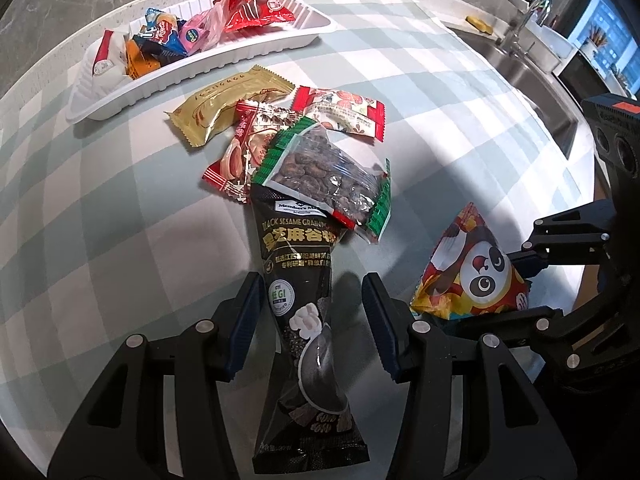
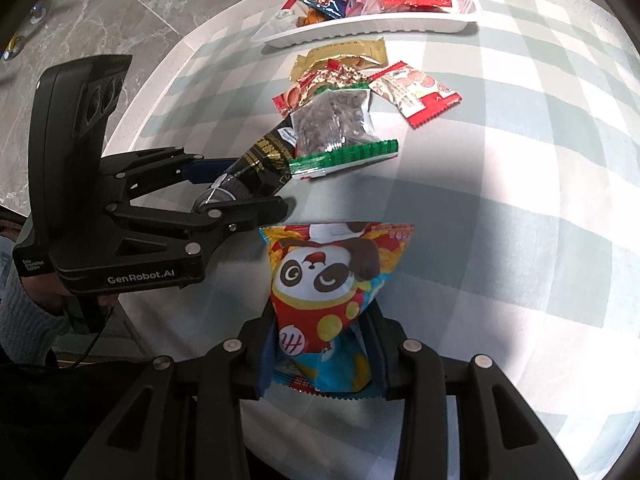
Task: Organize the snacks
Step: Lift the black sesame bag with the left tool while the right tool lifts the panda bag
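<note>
A long black sesame packet [image 1: 298, 280] lies between the open fingers of my left gripper [image 1: 310, 300]; its far end lies under a clear bag of nuts with green edges [image 1: 324, 176]. In the right wrist view the left gripper [image 2: 240, 188] straddles the black packet [image 2: 260, 160]. My right gripper [image 2: 320, 344] is shut on a panda snack bag [image 2: 328, 280], also seen in the left wrist view [image 1: 476, 276]. A white tray [image 1: 200, 68] with several snacks stands at the far side [image 2: 380, 26].
A gold packet [image 1: 224, 108], a red peanut packet [image 1: 244, 148] and a red-edged white packet [image 1: 340, 112] lie in a pile in front of the tray on a checked tablecloth [image 1: 100, 200]. A sink with a tap [image 1: 528, 20] is at the far right.
</note>
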`<state>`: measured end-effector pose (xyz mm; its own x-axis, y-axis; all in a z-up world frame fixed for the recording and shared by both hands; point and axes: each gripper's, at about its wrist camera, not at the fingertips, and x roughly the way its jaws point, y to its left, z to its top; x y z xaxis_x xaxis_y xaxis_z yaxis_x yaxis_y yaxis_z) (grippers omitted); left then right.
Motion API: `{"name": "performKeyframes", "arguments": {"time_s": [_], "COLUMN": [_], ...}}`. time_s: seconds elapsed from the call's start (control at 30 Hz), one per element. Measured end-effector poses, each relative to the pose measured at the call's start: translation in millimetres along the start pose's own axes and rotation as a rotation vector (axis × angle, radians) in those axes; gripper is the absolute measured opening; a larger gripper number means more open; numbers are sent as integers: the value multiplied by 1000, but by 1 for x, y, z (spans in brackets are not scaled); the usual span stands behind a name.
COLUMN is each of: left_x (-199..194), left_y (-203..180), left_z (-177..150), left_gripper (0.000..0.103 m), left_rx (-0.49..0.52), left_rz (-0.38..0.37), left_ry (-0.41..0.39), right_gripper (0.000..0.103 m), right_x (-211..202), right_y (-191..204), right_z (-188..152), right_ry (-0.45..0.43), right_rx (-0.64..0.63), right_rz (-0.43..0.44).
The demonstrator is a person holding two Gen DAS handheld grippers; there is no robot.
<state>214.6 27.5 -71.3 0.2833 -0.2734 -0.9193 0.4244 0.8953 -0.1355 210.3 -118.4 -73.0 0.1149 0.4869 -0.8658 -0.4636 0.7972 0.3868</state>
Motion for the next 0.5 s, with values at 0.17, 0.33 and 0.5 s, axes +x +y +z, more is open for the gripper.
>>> {"name": "performKeyframes", "arguments": {"time_s": [0.17,0.33,0.5], "left_x": [-1,-3,-4], "left_y": [-2,-1,2], "left_z": [-2,-5,-8], "left_gripper": [39,27,24], "left_rx": [14,13,0], "left_rz": [15,13,-8], "left_ry": [-14,-27,-41], "right_gripper": [40,39,38], "right_x": [-1,-2,-5], "right_y": [2,3,-3], "right_z": [-1,-3,-3], "right_ry": [-9,-17,-25], "right_rx": [-7,-5,13], "right_rz": [-5,-2,20]}}
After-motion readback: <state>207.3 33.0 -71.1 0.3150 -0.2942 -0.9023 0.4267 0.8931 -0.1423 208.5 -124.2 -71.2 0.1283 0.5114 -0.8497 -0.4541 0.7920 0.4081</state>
